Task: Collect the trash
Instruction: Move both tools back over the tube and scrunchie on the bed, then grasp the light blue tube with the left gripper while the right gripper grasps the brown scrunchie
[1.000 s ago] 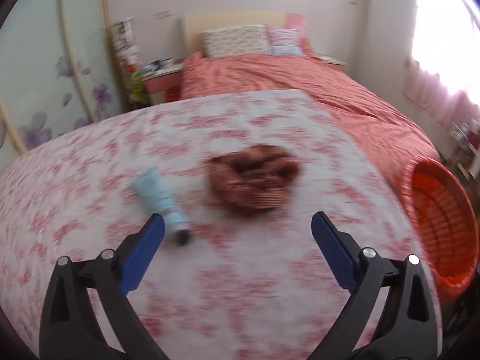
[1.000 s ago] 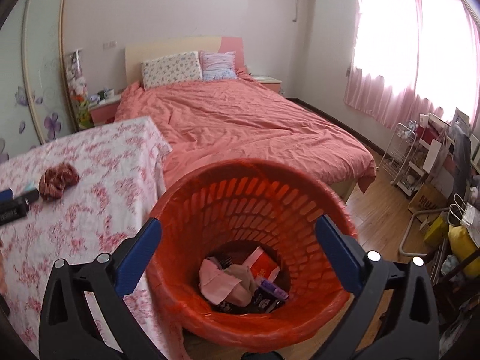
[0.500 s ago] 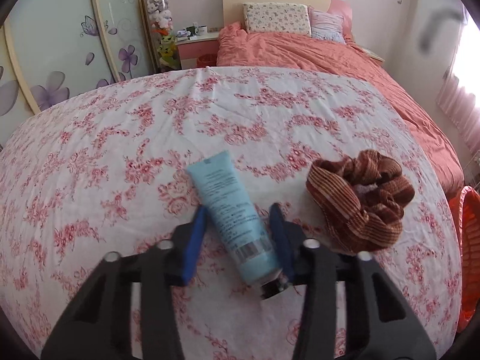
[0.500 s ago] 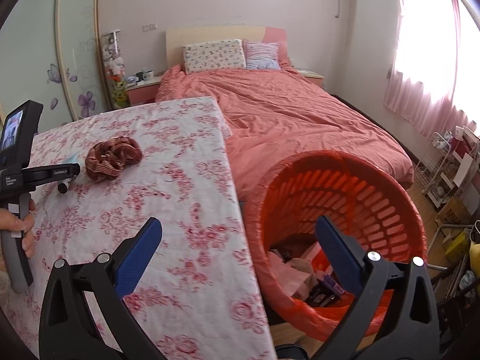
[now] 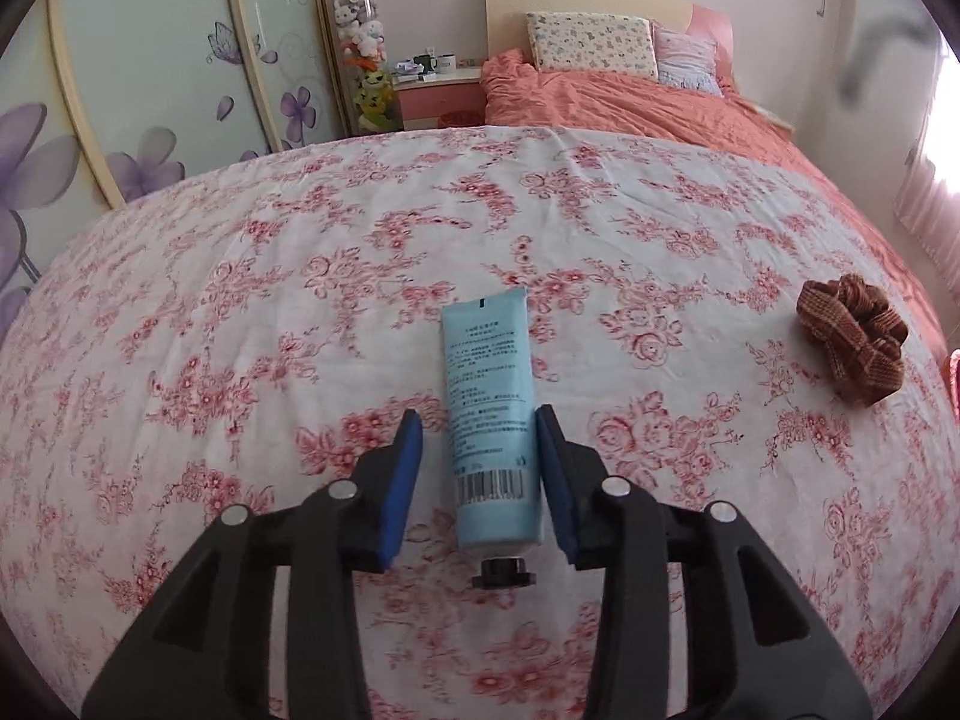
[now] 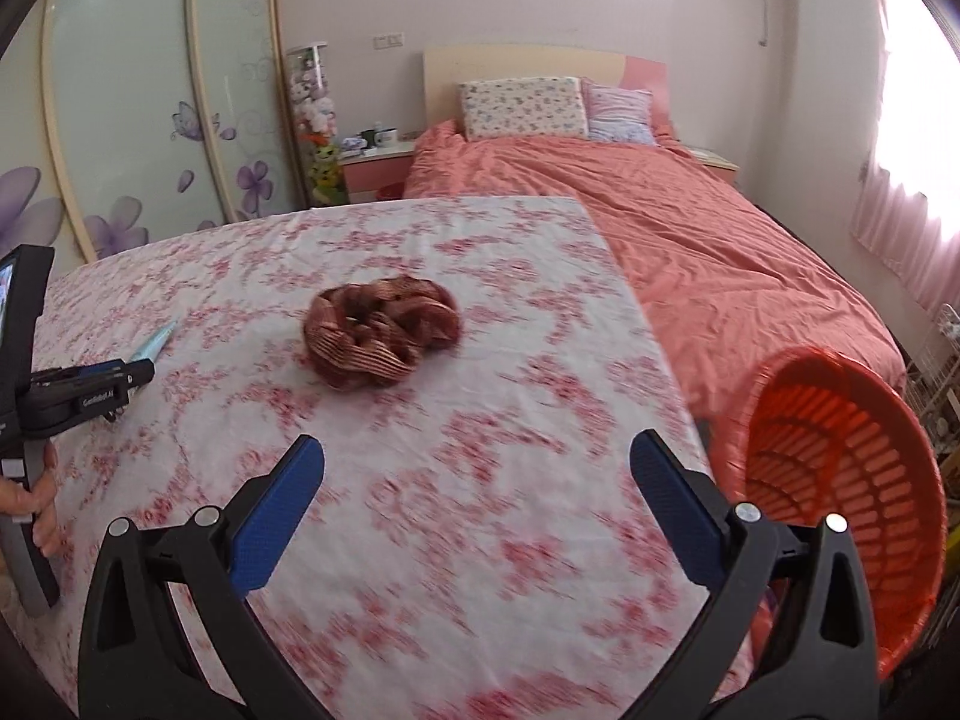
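Note:
A light blue tube [image 5: 489, 420] with a black cap lies on the floral tablecloth [image 5: 240, 300], cap toward me. My left gripper [image 5: 477, 438] straddles it, jaws partly closed; the right pad touches the tube and a small gap shows at the left pad. A brown striped scrunchie [image 5: 855, 345] lies to the right. In the right wrist view the scrunchie [image 6: 378, 330] sits ahead of my open, empty right gripper [image 6: 474, 462], and the left gripper [image 6: 90, 387] shows at the left with the tube tip [image 6: 153, 345]. An orange basket [image 6: 840, 480] stands off the table's right edge.
A bed with a salmon cover [image 6: 690, 228] lies beyond the table. A pink nightstand [image 5: 438, 99] and a wardrobe with flower panels [image 5: 150, 90] stand at the back left. The table's right edge [image 6: 648, 324] drops toward the basket.
My left gripper has moved over the tube and narrowed around it. My right gripper has swung left from above the basket to over the table, facing the scrunchie.

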Tool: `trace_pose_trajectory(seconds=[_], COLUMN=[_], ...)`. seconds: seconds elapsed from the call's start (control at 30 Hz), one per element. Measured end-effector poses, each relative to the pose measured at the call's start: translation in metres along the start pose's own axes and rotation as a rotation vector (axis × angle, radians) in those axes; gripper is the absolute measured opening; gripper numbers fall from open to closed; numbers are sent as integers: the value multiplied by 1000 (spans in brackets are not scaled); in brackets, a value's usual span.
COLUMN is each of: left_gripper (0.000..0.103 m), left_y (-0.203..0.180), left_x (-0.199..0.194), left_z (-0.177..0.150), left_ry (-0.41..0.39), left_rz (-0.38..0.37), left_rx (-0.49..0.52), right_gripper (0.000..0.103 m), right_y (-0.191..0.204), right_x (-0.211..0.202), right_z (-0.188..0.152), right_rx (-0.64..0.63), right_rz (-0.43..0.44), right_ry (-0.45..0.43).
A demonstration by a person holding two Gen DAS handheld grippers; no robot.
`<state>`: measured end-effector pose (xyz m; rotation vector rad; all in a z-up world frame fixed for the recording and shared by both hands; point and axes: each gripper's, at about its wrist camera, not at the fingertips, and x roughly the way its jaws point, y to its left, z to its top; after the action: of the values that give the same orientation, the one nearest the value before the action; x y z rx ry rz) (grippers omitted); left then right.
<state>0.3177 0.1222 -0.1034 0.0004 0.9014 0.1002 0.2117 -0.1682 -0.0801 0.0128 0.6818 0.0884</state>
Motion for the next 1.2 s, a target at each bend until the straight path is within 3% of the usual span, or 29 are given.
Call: trace_pose_trajectory(seconds=[0.2,0.47,0.53,0.7,0.8,1.03,1.2], left_gripper=[40,40,41,42,42,44,45], left_y=[5,8,8,7,7,7,7], left_x=[0,0,0,0,0,0,-1], left_z=[0,-1,-1,-1,-2,-2,-2], left_ry=[1,1,1,1,1,1,1], left_rz=[-21,-35,-36,-44,-49,-52,-52], left_rx=[0,-12,-13,-13,-14,-14,-15], right_gripper=[101,100,94,55,45,44,46], right_y=[24,40,43,38,29,20,20], right_x=[40,86,94,87,73,42,41], right_z=[22,41,44,40,26,-2,-2], right_rx=[24,52,38,41,34,-22,-20], right_rz=[39,-5,-27,-25,1,-20,-31], right_ry=[64,149,162,158,165,176,178])
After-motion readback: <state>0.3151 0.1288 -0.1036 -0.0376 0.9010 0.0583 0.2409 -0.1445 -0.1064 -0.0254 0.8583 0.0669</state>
